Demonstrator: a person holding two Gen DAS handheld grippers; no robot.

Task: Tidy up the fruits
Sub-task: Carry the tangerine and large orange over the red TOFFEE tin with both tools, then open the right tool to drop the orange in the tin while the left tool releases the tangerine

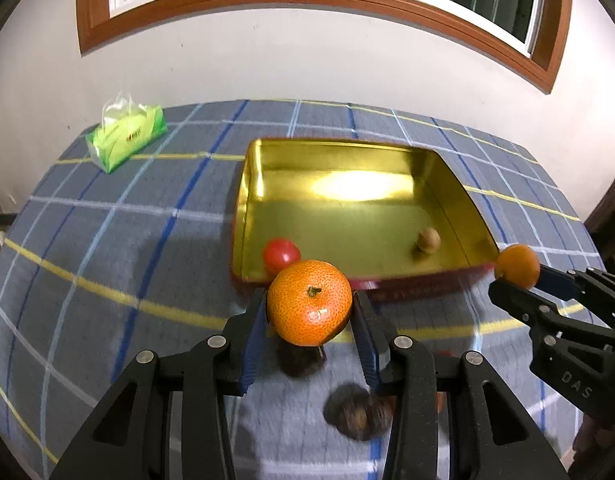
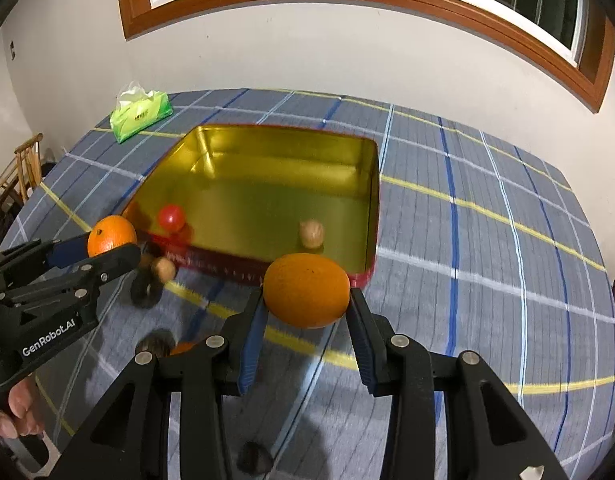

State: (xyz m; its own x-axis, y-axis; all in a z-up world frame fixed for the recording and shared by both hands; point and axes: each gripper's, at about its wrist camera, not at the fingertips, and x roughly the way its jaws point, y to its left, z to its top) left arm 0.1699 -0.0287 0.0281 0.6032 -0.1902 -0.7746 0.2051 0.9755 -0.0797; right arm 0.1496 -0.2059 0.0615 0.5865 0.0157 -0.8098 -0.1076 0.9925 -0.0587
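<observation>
- Left gripper (image 1: 310,312): you have it clamped on a mandarin (image 1: 310,302), stem up, lifted clear of the bench (image 1: 107,280) and just short of the tin's near wall.
- Right gripper (image 2: 306,300): closed on a smooth orange (image 2: 306,289), also off the bench, hovering at the near rim of the gold tin (image 2: 371,200).
- Gold tin: open, red outside, sits mid-bench on the plaid cloth. It already holds a red tomato (image 1: 281,254) at the near left corner and a walnut (image 1: 428,240) near the right wall.
- Tissue pack (image 1: 125,136): far left, well apart, no issue.
- Loose items: one walnut (image 2: 164,269) lies on the cloth just outside the tin's near wall, plus dark blurred lumps (image 1: 359,412) below your left gripper; can't tell what those are.
- Risk, rim: both fruits ride low against the near wall. Push forward without more height and you'll likely knock fruit on the edge or shove the tin.
- Risk, crowding: your grippers are close side by side; converging on the same spot could bump them.
- Risk, rolling: round fruit on slick metal. Drop from height and it probably rolls or hits the tomato or walnut.
- Risk, grip: pads hold only the sides of each fruit, so a jolt could slip them.
</observation>
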